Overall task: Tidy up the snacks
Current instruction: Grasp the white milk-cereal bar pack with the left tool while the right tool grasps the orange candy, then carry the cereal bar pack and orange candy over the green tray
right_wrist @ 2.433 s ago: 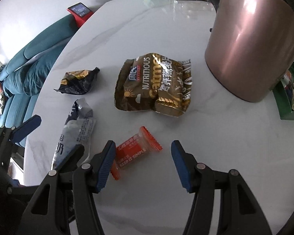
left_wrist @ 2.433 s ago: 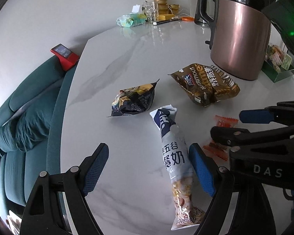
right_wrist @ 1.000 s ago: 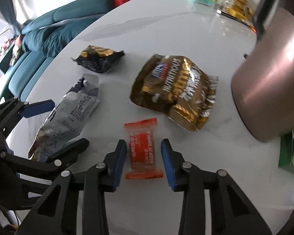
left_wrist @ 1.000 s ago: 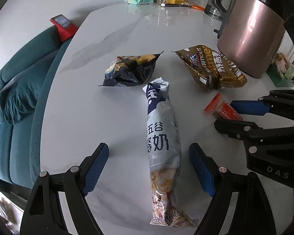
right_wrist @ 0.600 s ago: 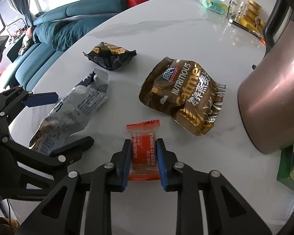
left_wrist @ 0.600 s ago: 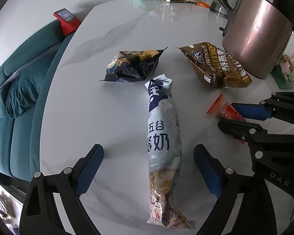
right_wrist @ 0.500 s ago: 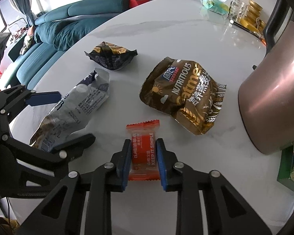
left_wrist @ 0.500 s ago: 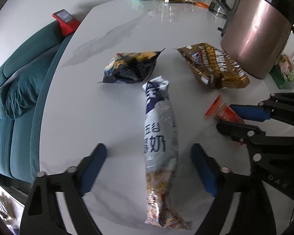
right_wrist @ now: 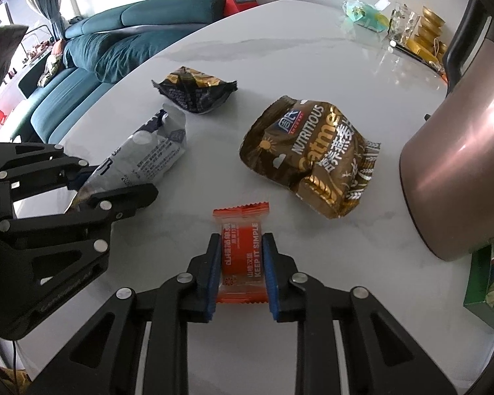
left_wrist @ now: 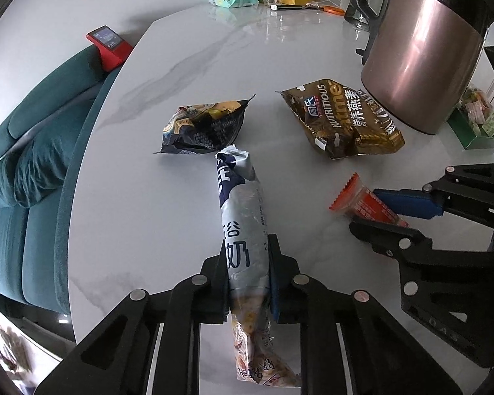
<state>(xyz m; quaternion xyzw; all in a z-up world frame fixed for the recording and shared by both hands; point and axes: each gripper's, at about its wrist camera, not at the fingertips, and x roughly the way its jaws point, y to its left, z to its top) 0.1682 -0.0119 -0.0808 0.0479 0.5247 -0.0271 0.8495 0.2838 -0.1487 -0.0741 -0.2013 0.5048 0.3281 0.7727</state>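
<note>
Left gripper [left_wrist: 247,279] clamped round middle of long grey pouch [left_wrist: 243,210], pouch end at 12 o'clock near dark packet [left_wrist: 204,126]. Lift level, slowly (ends may sag). Right gripper [right_wrist: 241,265] pinching orange bar [right_wrist: 242,253]; brown oatmeal bag [right_wrist: 313,154] at 1 o'clock. Keep clear of kettle [right_wrist: 461,164].

**Soft daylight, strong fisheye bending**

Even, bright daylight fills both views. The glossy marble worktop [left_wrist: 168,217] mirrors far objects, and the copper kettle [right_wrist: 461,164] carries a pale glare streak. Shadows are faint. Edges curve into a black vignette, with corners slightly blurred.
</note>
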